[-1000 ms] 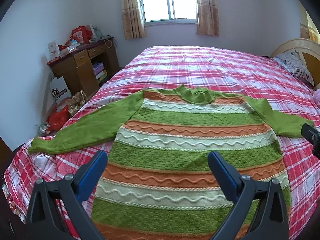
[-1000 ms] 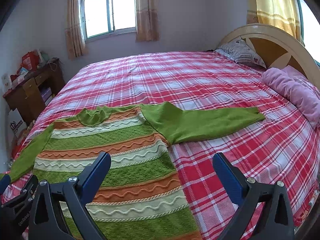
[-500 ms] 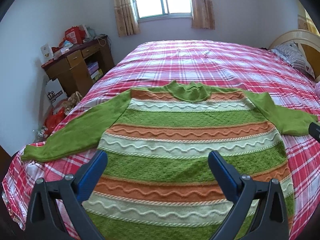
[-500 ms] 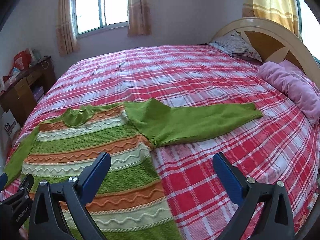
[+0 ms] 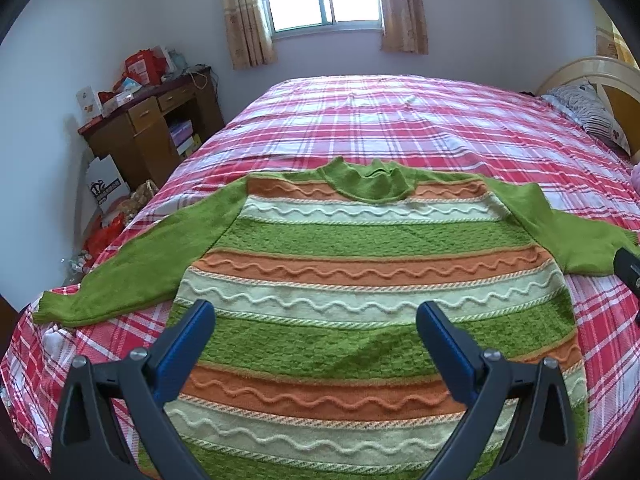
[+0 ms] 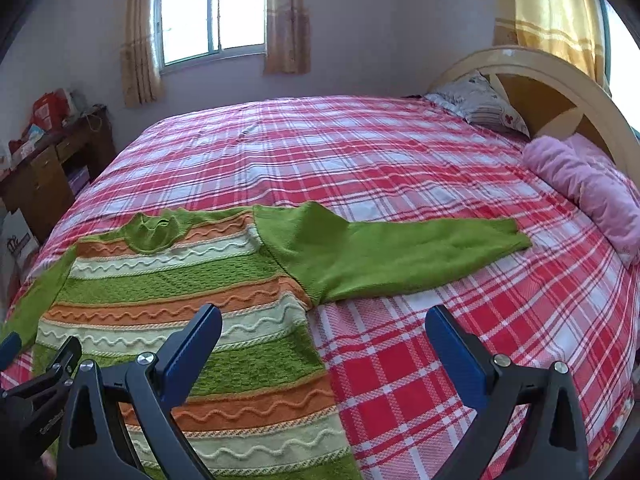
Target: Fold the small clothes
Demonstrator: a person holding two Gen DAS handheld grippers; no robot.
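A green, orange and cream striped sweater lies flat and face up on the bed, collar away from me, both green sleeves spread out. My left gripper is open and empty, hovering above the sweater's lower body. My right gripper is open and empty, above the sweater's right side edge below the right sleeve. The left gripper also shows at the right wrist view's lower left.
The bed has a red plaid cover. A wooden headboard, a patterned pillow and a pink rolled blanket are at the right. A cluttered wooden desk and bags on the floor stand left of the bed.
Both grippers have moved forward and slightly lower over the sweater, so it looms larger in both views. Both stay open. The sweater has not moved.
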